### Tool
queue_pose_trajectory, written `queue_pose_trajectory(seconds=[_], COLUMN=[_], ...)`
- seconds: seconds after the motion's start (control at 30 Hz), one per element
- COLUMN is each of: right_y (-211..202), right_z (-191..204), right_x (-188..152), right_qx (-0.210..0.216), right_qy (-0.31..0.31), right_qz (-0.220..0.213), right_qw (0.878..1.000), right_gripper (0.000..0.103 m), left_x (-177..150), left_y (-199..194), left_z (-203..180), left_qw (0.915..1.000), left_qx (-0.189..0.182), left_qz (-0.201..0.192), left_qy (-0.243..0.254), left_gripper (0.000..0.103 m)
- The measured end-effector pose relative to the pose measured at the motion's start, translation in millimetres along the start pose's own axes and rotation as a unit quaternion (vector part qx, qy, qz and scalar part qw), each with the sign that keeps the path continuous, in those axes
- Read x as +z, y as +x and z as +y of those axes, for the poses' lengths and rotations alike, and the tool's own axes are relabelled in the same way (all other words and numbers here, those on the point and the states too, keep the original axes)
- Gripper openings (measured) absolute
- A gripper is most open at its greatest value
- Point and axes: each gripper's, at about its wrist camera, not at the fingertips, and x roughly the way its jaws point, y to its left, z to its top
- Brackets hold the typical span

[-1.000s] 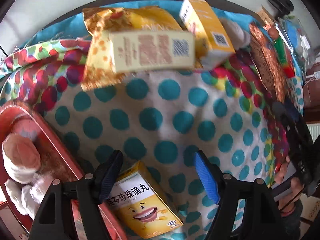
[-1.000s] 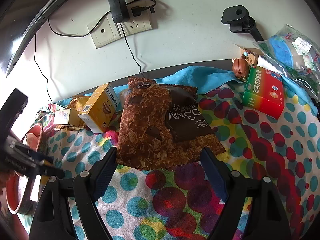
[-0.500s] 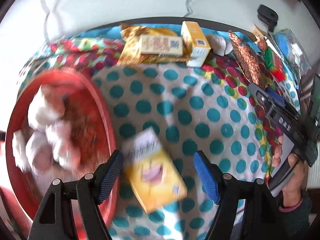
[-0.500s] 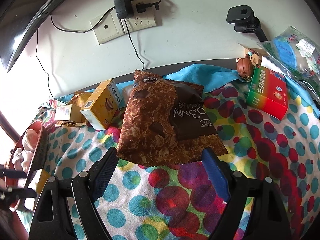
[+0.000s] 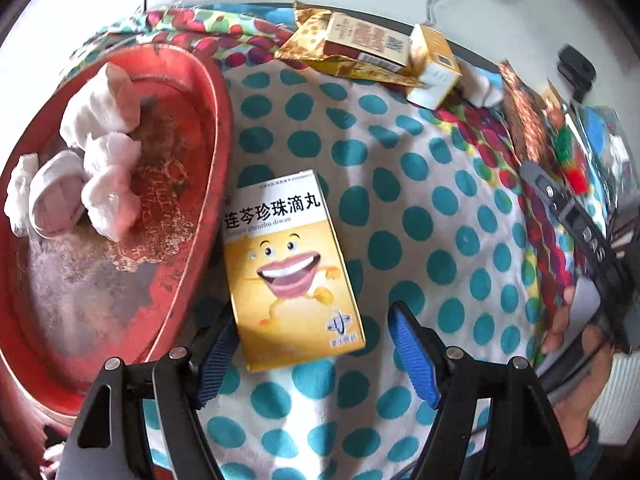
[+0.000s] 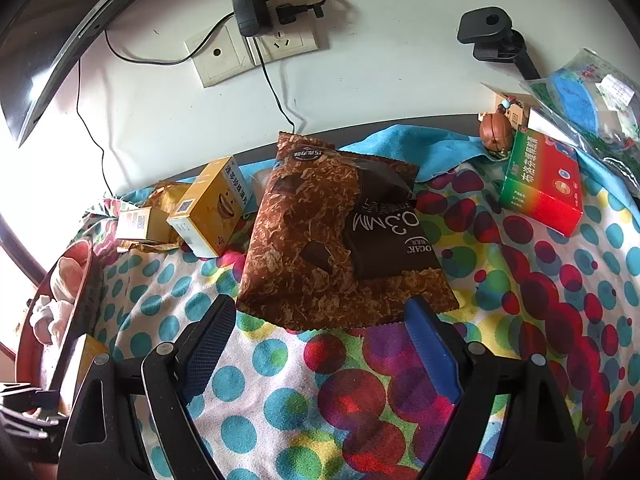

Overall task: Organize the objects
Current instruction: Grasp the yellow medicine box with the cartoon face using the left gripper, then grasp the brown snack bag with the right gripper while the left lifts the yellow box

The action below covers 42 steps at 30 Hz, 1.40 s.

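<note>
A yellow medicine box with a smiling cartoon (image 5: 290, 268) lies flat on the dotted cloth, beside the red tray (image 5: 208, 184). My left gripper (image 5: 316, 344) is open, its jaws spread around the box's near end, not gripping it. My right gripper (image 6: 320, 328) is open and empty just before a brown snack bag (image 6: 336, 236). A second yellow box (image 6: 210, 208) stands left of the bag; it also shows in the left wrist view (image 5: 434, 68).
The red tray holds crumpled white tissues (image 5: 100, 160). A small beige box (image 5: 366, 42) lies on a gold wrapper (image 5: 344, 64) at the back. A red-green box (image 6: 540, 186), a brown figurine (image 6: 496, 134) and a plastic bag (image 6: 588, 96) sit at the right. Wall sockets (image 6: 256, 48) with cables are behind.
My left gripper has pulled back and swung left, bringing the tray and the whole yellow box into view. My right gripper has edged slightly closer to the snack bag.
</note>
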Motion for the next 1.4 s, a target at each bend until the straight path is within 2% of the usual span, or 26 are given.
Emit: queue_pose_trajectory(seconds=[0.07, 0.13, 0.17, 0.2, 0.23, 0.3, 0.4, 0.43, 0.57, 0.6, 0.67, 0.7, 0.73, 0.83, 1.0, 1.1, 1.2, 1.33, 1.4], right_y=[0.6, 1.8, 2.6, 3.8, 5.6, 8.3, 8.5, 9.0, 8.4, 6.7, 2.4, -0.6, -4.7, -12.3, -4.3, -0.6, 5.6, 31.0, 35.8], right_z=[3.5, 7.6, 9.5, 11.4, 13.4, 15.6, 16.4, 16.2, 14.3, 12.6, 8.4, 6.3, 4.5, 3.2, 18.0, 35.8, 53.6, 63.6, 65.5], right_x=[0.0, 0.1, 0.1, 0.0, 0.1, 0.1, -0.3, -0.3, -0.2, 0.0, -0.2, -0.2, -0.6, -1.5, 0.2, 1.8, 5.2, 10.7, 11.1], right_qx=[-0.005, -0.008, -0.008, -0.009, -0.010, -0.009, -0.006, -0.005, -0.005, -0.007, -0.014, -0.015, -0.011, -0.018, -0.044, -0.093, -0.140, -0.172, -0.179], right_qy=[-0.007, -0.016, -0.021, -0.026, -0.030, -0.037, -0.037, -0.036, -0.031, -0.028, -0.016, -0.011, -0.006, 0.000, -0.029, -0.077, -0.127, -0.165, -0.177], right_qz=[0.001, 0.003, 0.005, 0.008, 0.012, 0.019, 0.019, 0.021, 0.019, 0.015, 0.003, -0.004, -0.015, -0.037, -0.025, -0.031, -0.045, -0.004, 0.001], right_qw=[1.000, 1.000, 1.000, 1.000, 0.999, 0.999, 0.999, 0.999, 0.999, 0.999, 1.000, 1.000, 1.000, 0.999, 0.998, 0.992, 0.981, 0.971, 0.968], right_gripper=[0.083, 0.072, 0.068, 0.057, 0.049, 0.039, 0.018, 0.015, 0.016, 0.019, 0.037, 0.051, 0.059, 0.064, 0.065, 0.065, 0.065, 0.062, 0.061], left_x=[3.4, 6.6, 7.8, 8.5, 9.2, 9.8, 9.4, 9.6, 10.8, 11.2, 8.7, 8.0, 7.6, 6.0, 3.3, 4.3, 5.8, 7.9, 8.5], left_y=[1.0, 1.8, 2.5, 3.0, 3.4, 3.6, 1.7, 1.8, 0.3, -1.1, -8.1, -9.8, -12.0, -20.3, -45.2, -50.1, -53.6, -53.6, -53.1], left_z=[2.4, 4.7, 5.7, 5.1, 4.1, 1.2, -4.9, -7.3, -12.2, -13.2, -13.4, -14.2, -14.4, -16.3, -5.0, 4.1, 11.3, 19.5, 22.3], left_qw=[0.9998, 0.9995, 0.9992, 0.9992, 0.9992, 0.9990, 0.9981, 0.9978, 0.9968, 0.9964, 0.9952, 0.9946, 0.9941, 0.9920, 0.9887, 0.9884, 0.9876, 0.9880, 0.9883], left_qx=[-0.002, -0.005, -0.009, -0.006, -0.002, -0.004, -0.007, -0.011, -0.018, -0.019, -0.023, -0.022, -0.021, -0.016, -0.021, -0.022, -0.007, -0.003, -0.002], left_qz=[-0.014, -0.026, -0.032, -0.035, -0.037, -0.044, -0.058, -0.060, -0.068, -0.071, -0.084, -0.089, -0.094, -0.111, -0.139, -0.143, -0.152, -0.152, -0.151], left_qy=[-0.011, -0.018, -0.021, -0.017, -0.012, -0.001, 0.018, 0.025, 0.038, 0.041, 0.046, 0.048, 0.050, 0.058, 0.052, 0.044, 0.038, 0.027, 0.025], left_gripper=[0.076, 0.072, 0.069, 0.054, 0.052, 0.052, 0.052, 0.052, 0.052, 0.052, 0.052, 0.052, 0.052, 0.052, 0.052, 0.052, 0.052, 0.052, 0.052])
